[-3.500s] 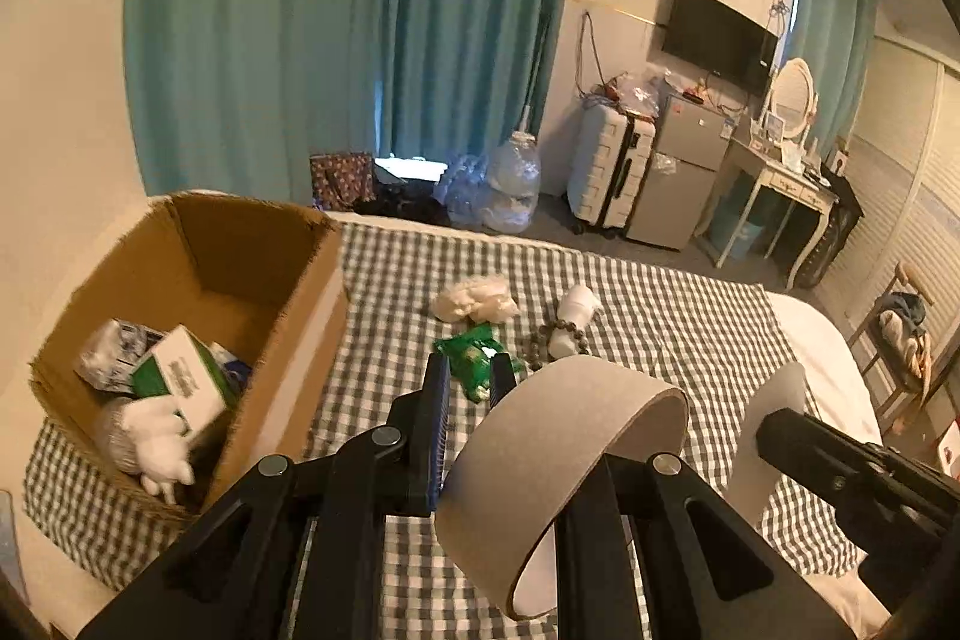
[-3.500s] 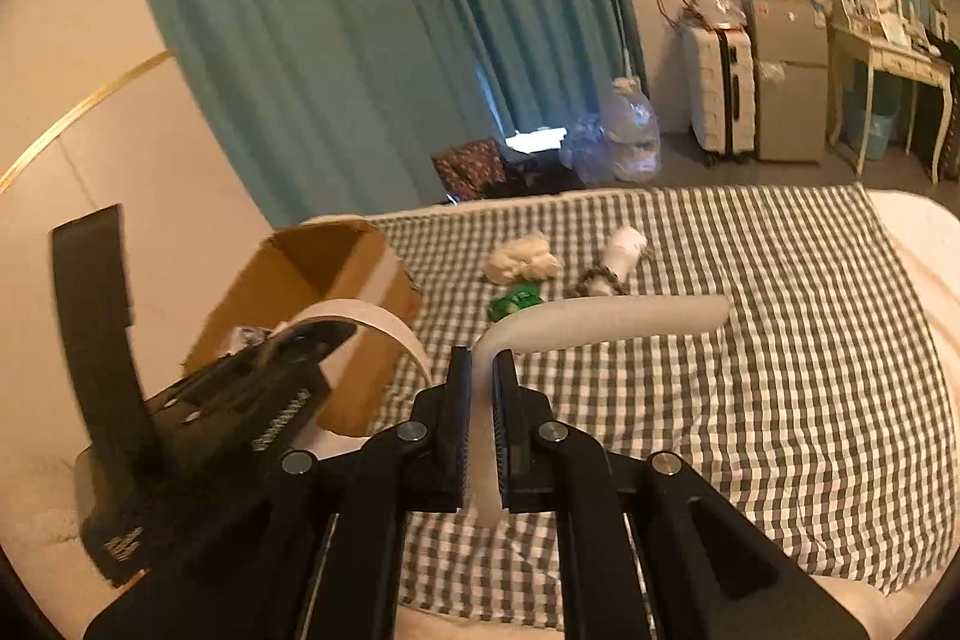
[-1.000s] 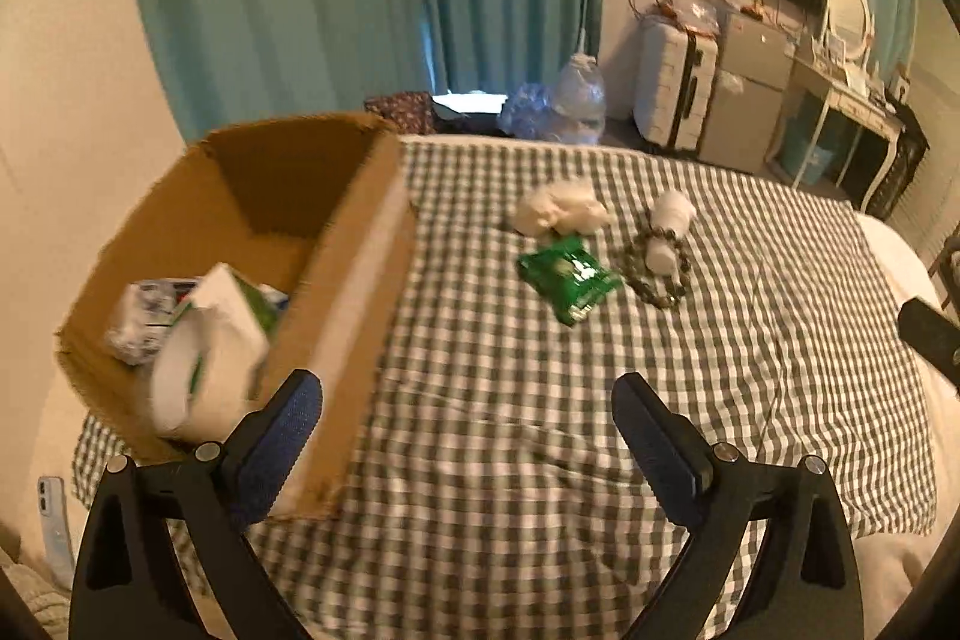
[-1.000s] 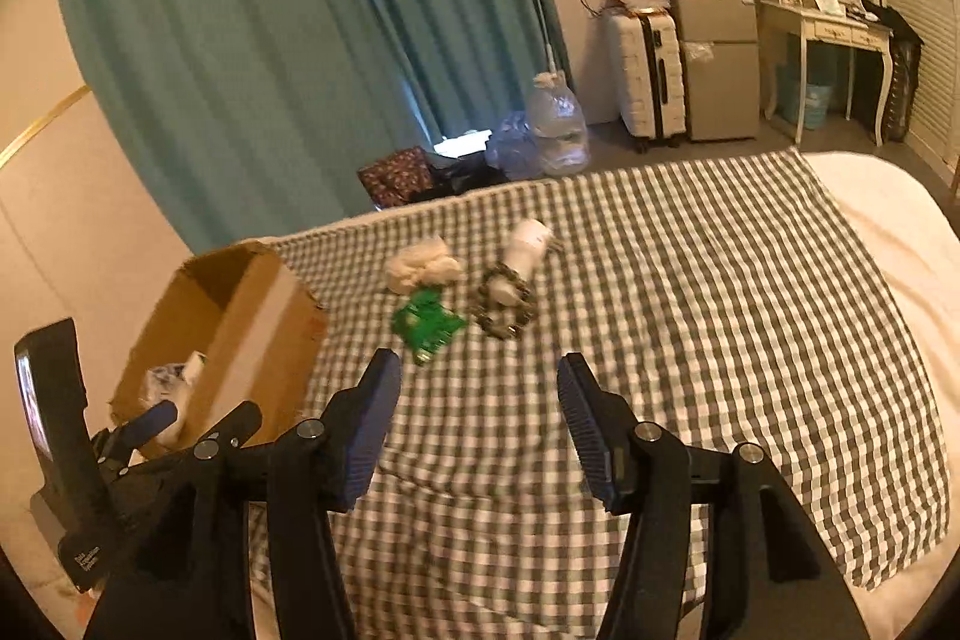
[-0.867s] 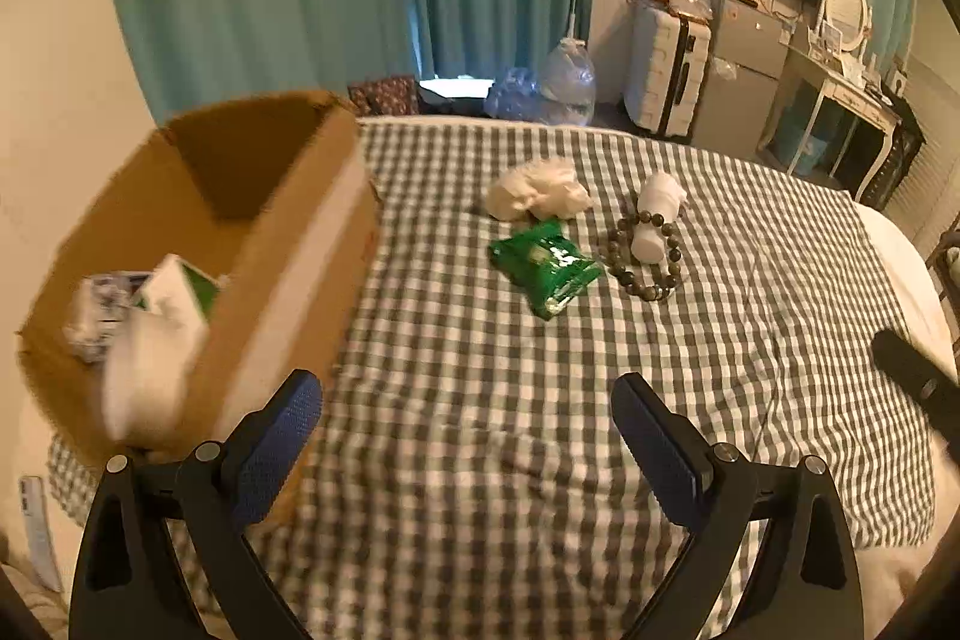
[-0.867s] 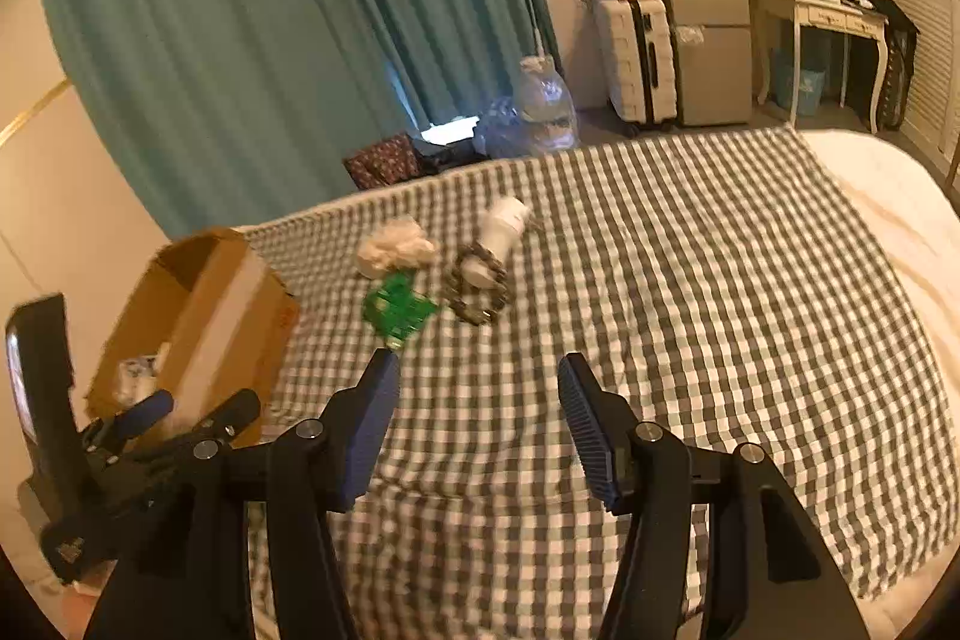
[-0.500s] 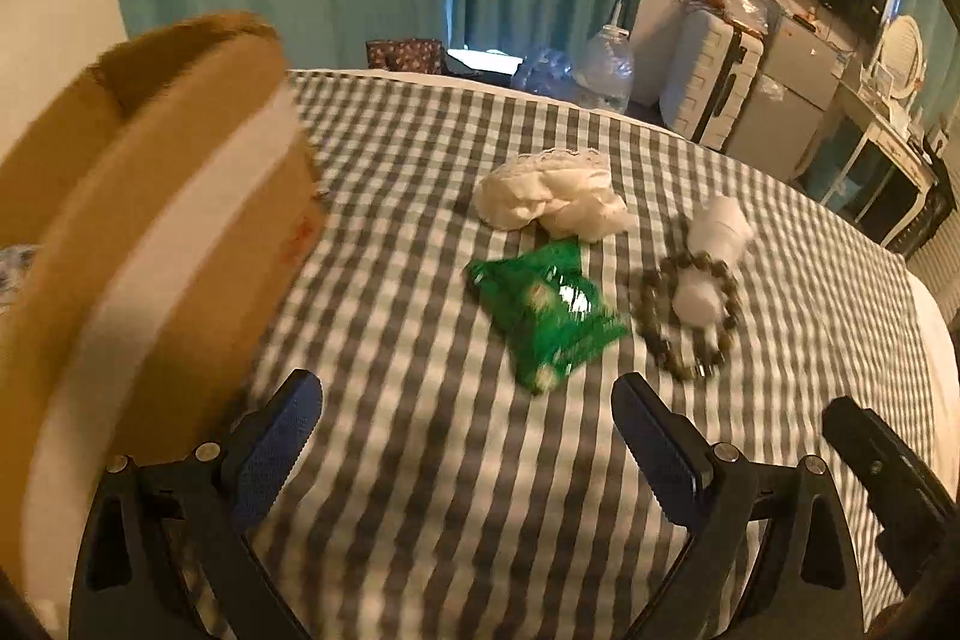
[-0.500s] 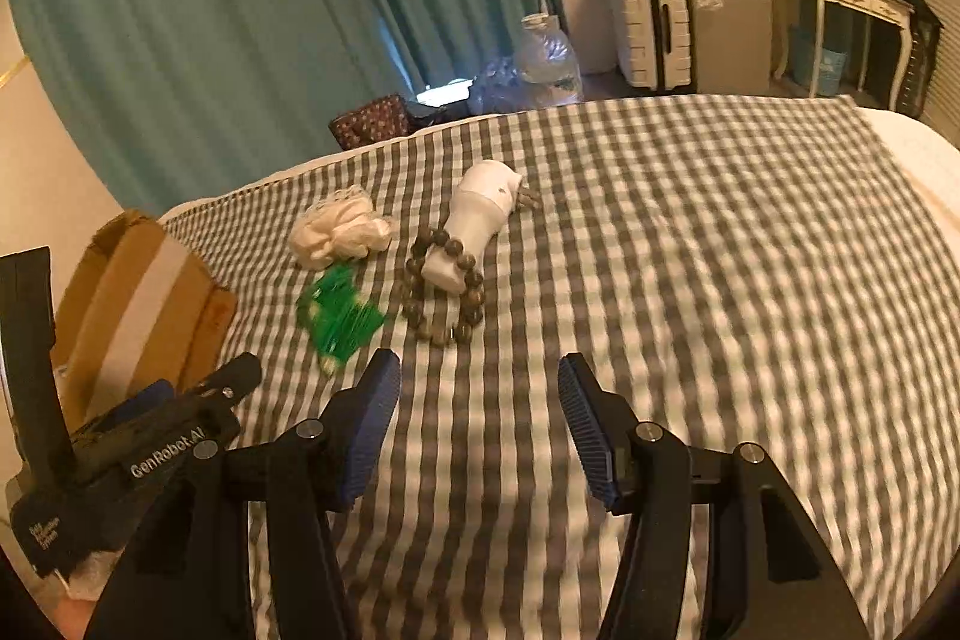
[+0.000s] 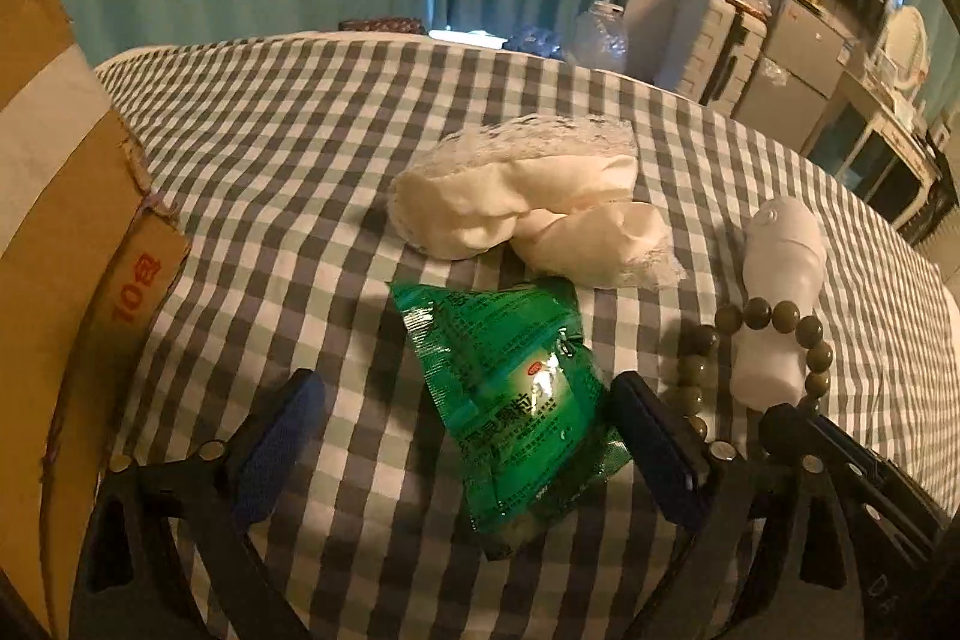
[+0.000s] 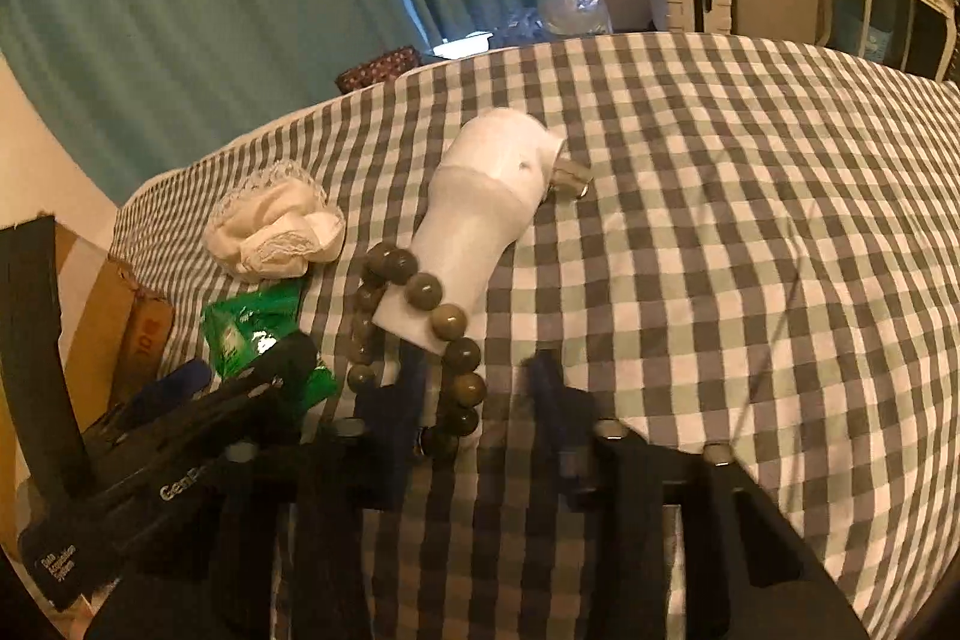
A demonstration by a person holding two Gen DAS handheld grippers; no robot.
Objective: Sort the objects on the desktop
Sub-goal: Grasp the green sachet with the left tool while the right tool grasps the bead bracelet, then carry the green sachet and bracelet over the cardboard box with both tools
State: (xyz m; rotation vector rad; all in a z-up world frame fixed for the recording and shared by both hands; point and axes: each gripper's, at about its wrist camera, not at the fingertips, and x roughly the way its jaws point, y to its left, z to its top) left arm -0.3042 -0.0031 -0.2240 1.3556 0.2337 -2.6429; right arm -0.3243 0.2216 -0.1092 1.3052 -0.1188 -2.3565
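A green sachet [image 9: 516, 394] is seen lying flat on the checked cover [image 9: 288, 148] of a bed, its long axis running from a narrow corner turned towards the far edge of the bed down to a broad end nearest the camera. The left gripper [image 9: 474, 436] is held low over it with its jaws apart and closing, the sachet lying between them, the pads not seen pressing on it. Just beyond the sachet a crumpled white cloth [image 9: 528, 202] is found, and at the bed's left edge a cardboard box [image 9: 54, 244] stands. A white bottle [image 10: 480, 226] lies on its side, its long axis running from its base, nearest the camera, to a capped end pointed at the far edge; a bead bracelet [image 10: 414, 334] is looped around the base. The right gripper [image 10: 480, 394] is blurred, its jaws closing around the near part of the bracelet, contact not discernible.
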